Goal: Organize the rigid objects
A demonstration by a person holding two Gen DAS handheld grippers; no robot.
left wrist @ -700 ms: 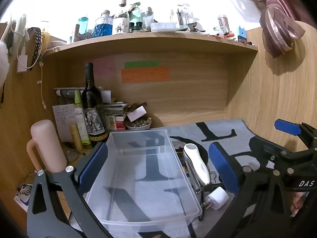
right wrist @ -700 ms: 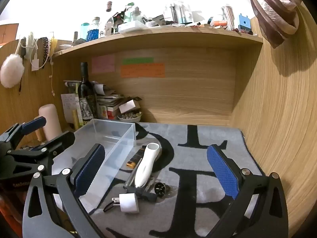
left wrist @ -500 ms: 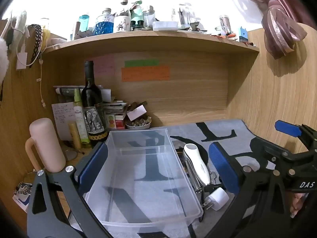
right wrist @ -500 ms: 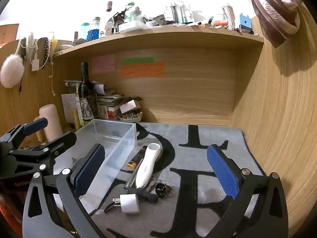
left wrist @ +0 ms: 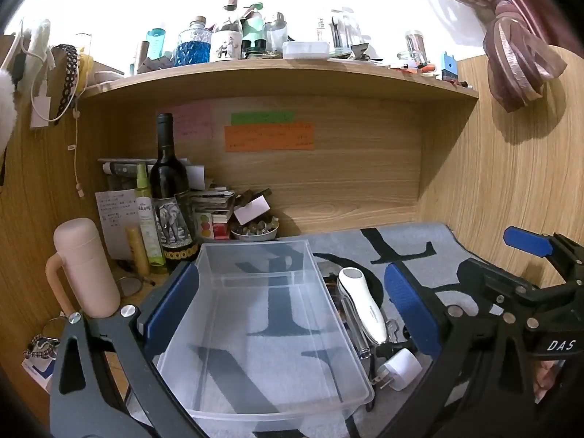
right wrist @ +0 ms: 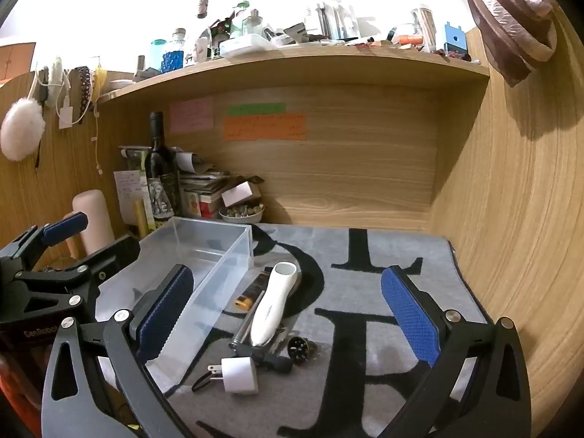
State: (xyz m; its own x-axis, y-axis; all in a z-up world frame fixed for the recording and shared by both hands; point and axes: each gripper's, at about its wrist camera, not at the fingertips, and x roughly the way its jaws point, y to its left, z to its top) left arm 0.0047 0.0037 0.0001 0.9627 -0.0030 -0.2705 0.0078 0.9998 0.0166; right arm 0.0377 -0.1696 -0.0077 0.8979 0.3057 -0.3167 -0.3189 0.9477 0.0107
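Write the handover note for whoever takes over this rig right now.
Left tool: open, holding nothing, framing the clear plastic bin.
Right tool: open, holding nothing, above the loose pile.
The bin holds nothing; it sits on the grey mat.
Beside the bin on the mat: white handheld device, white plug adapter, black-and-orange tube, small black round part.
Done: nothing sorted yet.
Left: likely move each item into the bin.

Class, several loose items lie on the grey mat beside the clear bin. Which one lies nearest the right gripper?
The white plug adapter, prongs pointing left. It lies closest to the open right gripper; the white handheld device and orange-tipped black tube lie farther back.
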